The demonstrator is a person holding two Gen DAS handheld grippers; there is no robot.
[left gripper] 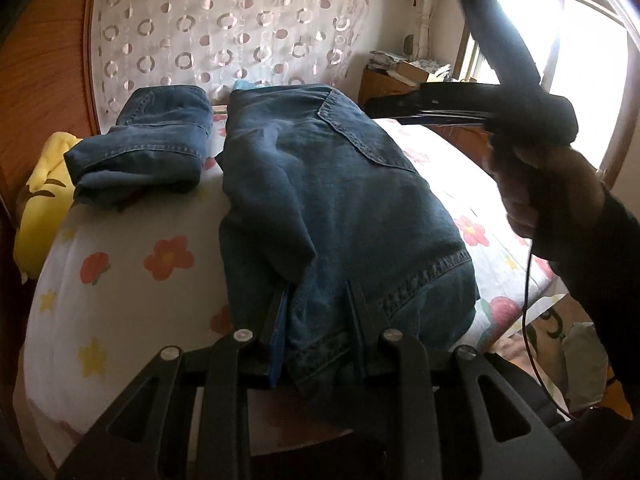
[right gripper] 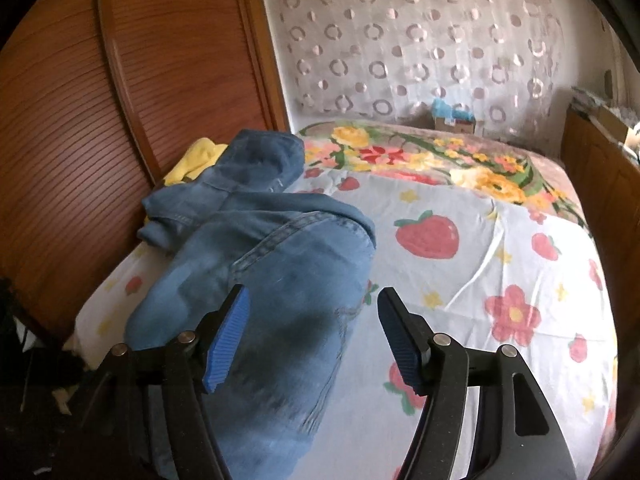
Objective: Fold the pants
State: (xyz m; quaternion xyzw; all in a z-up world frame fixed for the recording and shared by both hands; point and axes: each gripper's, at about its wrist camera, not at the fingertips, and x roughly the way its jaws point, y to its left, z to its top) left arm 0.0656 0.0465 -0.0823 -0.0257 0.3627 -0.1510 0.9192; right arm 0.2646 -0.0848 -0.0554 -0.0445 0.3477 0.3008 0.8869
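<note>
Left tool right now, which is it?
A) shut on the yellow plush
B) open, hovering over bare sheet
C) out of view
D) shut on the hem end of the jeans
D: in the left wrist view the left tool has its fingers pinched onto the hem end of the jeans lying on the bed sheet; the right tool stands open with nothing between its blue pads.

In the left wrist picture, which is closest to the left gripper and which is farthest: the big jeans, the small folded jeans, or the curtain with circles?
From the left gripper, nearest first:
1. The big jeans, pinched between its fingers, straight ahead.
2. The small folded jeans, farther up the bed, on the left.
3. The curtain with circles, hanging behind the bed, farthest back.
</note>
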